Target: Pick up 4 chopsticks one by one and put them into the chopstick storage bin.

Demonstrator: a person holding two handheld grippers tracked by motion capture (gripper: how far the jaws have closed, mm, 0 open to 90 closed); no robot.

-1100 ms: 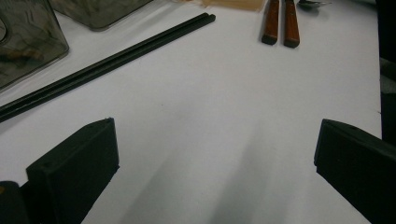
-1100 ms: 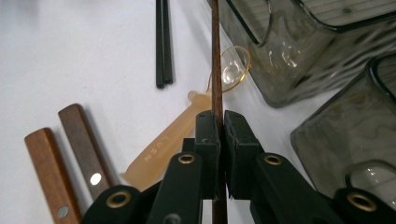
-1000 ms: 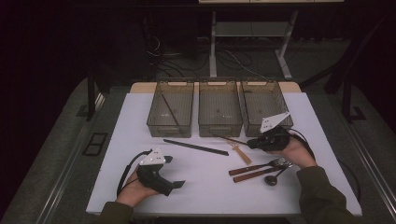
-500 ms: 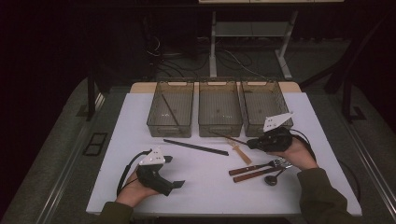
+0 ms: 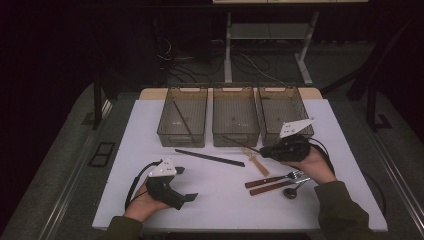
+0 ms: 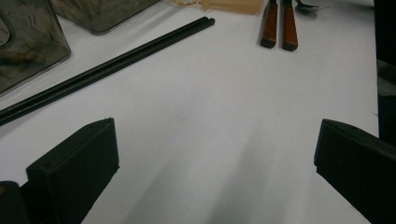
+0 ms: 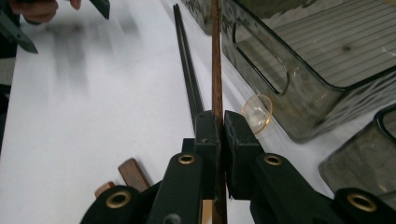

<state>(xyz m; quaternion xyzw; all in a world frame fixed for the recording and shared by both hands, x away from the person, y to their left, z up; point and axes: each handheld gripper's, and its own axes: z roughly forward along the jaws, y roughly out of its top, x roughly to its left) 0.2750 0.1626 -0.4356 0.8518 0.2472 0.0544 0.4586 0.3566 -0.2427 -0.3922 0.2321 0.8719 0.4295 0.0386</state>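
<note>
A: What did the right gripper (image 7: 216, 133) have?
B: Its jaws were clamped on a brown chopstick (image 7: 216, 60), which ran out past the black chopsticks (image 7: 187, 70) beside the middle bin (image 5: 235, 116).
A: And the left gripper (image 6: 215, 154)?
B: Jaws wide apart with nothing between them, low over the bare table (image 5: 220, 182), near the front edge. The fork (image 5: 272, 179) lay well off.

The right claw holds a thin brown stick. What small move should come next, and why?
Probably carry the brown chopstick toward the left bin, where a similar stick lies. The right claw is shut on it, low beside the middle bin; lift it first to clear the rims.
</note>
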